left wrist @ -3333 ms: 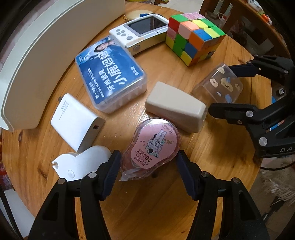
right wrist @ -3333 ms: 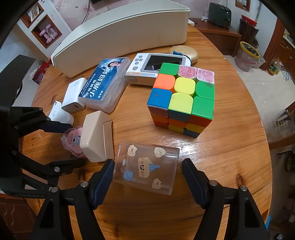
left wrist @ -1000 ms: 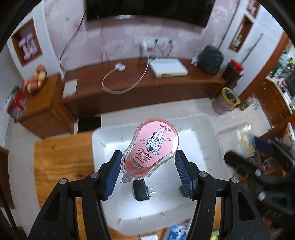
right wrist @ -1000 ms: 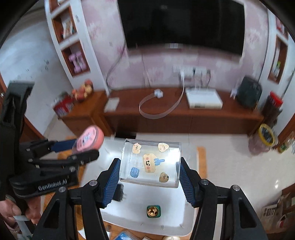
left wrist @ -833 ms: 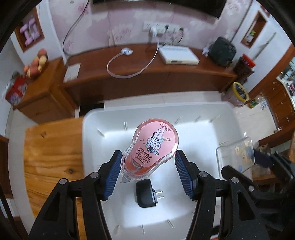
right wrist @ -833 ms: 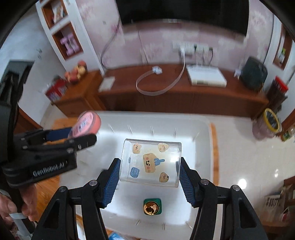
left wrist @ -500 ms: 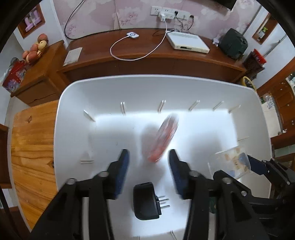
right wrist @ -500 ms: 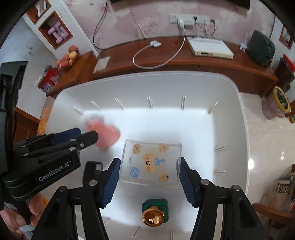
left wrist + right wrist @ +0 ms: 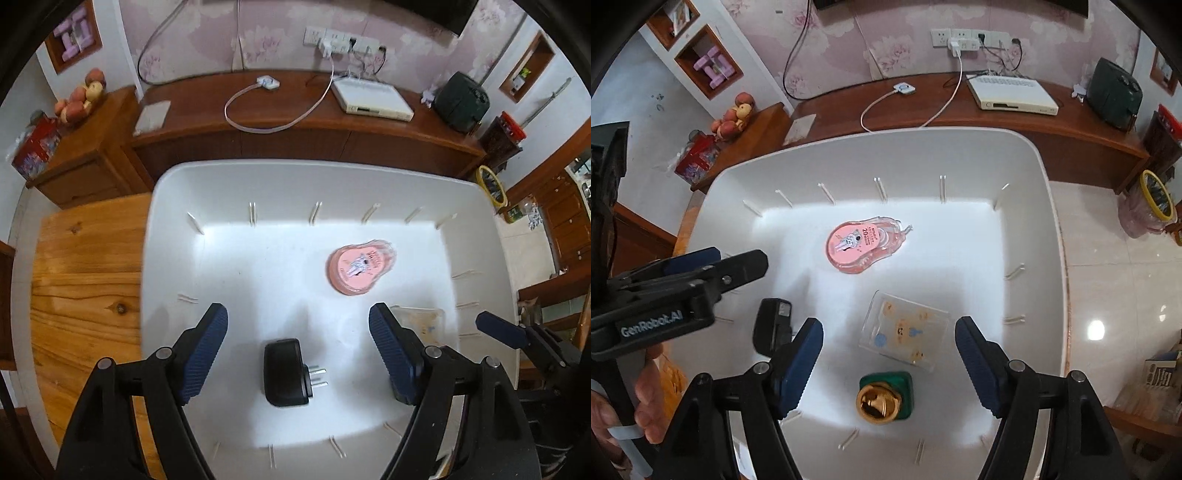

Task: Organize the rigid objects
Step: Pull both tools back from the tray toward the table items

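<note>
Both held things have left their tongs since a second ago: the pink tape dispenser and the clear box, then pinched above the bin, now lie on its floor.

Left wrist view: the left tongs [image 9: 298, 349] hang over the white bin [image 9: 159, 206], their jaws opening with nothing between them. Below them a black plug adapter [image 9: 285, 372] lies on the bin floor, prongs pointing right. The pink tape dispenser [image 9: 360, 266] lies flat farther back and to the right, well apart from the adapter. The clear box [image 9: 421, 322] shows just behind the right-hand finger, partly hidden by it. One finger of the right tongs [image 9: 498, 330] reaches in over the bin's right rim. The bin stands on the wooden counter [image 9: 85, 266].

Right wrist view: the right tongs [image 9: 889, 360] are also opening over the bin [image 9: 1049, 206], holding nothing. The clear box [image 9: 905, 330] lies tilted on the floor beyond them. A green bottle with a gold cap [image 9: 882, 398] sits just in front of it. The dispenser [image 9: 864, 243] lies farther back, the adapter [image 9: 774, 326] to the left. The left tongs [image 9: 738, 258] come in from the left, a hand [image 9: 642, 406] gripping their handle.
</note>
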A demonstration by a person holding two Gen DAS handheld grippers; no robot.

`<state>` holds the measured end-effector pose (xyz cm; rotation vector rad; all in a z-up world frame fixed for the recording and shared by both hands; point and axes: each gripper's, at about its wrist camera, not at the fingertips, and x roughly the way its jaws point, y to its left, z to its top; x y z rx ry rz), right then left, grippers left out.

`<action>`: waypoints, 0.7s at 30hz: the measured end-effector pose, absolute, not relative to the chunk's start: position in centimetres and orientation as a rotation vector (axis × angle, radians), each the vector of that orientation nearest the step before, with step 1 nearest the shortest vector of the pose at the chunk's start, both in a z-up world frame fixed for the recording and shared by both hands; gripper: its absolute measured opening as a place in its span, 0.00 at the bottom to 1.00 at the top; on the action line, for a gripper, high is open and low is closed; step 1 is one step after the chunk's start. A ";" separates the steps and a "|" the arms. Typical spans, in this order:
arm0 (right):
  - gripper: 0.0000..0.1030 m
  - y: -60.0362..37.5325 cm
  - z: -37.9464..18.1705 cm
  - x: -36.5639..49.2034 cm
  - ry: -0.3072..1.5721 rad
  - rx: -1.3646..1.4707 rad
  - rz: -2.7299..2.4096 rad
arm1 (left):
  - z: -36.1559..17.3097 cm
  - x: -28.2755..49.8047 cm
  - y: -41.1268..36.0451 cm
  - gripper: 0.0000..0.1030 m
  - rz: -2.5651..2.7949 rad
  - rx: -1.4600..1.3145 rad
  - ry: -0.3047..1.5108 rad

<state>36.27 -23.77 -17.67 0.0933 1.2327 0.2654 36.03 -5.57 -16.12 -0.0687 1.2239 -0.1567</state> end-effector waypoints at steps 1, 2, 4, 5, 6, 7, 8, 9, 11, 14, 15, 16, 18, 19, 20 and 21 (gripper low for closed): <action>0.73 -23.8 -17.3 36.0 1.227 0.099 0.268 | -15.3 35.5 -5.6 0.79 -0.162 -0.061 1.213; 0.73 -23.9 -16.9 35.6 1.222 0.105 0.272 | -14.6 35.1 -5.6 0.79 -0.166 -0.059 1.203; 0.73 -23.9 -15.9 35.0 1.208 0.113 0.279 | -13.3 34.4 -5.4 0.79 -0.171 -0.057 1.184; 0.73 -23.9 -15.2 34.5 1.196 0.109 0.279 | -12.3 33.9 -5.2 0.79 -0.178 -0.060 1.171; 0.73 -23.9 -14.8 34.3 1.190 0.105 0.277 | -11.5 33.5 -5.1 0.79 -0.183 -0.061 1.159; 0.73 -23.8 -13.9 33.7 1.178 0.103 0.277 | -10.5 32.9 -4.9 0.79 -0.187 -0.058 1.145; 0.73 -23.7 -13.0 33.0 1.166 0.108 0.283 | -9.7 32.4 -4.7 0.79 -0.193 -0.056 1.136; 0.73 -23.6 -12.5 32.7 1.158 0.110 0.283 | -8.9 31.9 -4.6 0.79 -0.199 -0.053 1.125; 0.73 -23.3 -10.5 31.3 1.134 0.106 0.284 | -7.0 30.5 -4.0 0.79 -0.202 -0.036 1.098; 0.73 -22.7 -7.7 29.3 1.090 0.086 0.280 | -5.0 28.7 -3.1 0.79 -0.222 -0.040 1.083; 0.73 -22.5 -6.8 28.7 1.077 0.086 0.281 | -4.4 28.1 -2.8 0.79 -0.230 -0.042 1.082; 0.73 -22.5 -6.1 28.1 1.067 0.089 0.282 | -3.7 27.3 -2.4 0.79 -0.241 -0.041 1.077; 0.73 -22.0 -4.4 26.4 1.038 0.083 0.284 | -2.6 26.0 -1.8 0.79 -0.252 -0.032 1.061; 0.73 -21.7 -3.7 25.8 1.028 0.076 0.283 | -2.3 25.4 -1.6 0.79 -0.256 -0.029 1.057; 0.73 -21.5 -3.1 25.2 1.017 0.069 0.282 | -1.8 24.7 -1.2 0.79 -0.260 -0.027 1.052; 0.73 -21.1 -2.2 24.2 0.999 0.060 0.280 | -1.5 24.1 -0.9 0.79 -0.265 -0.027 1.047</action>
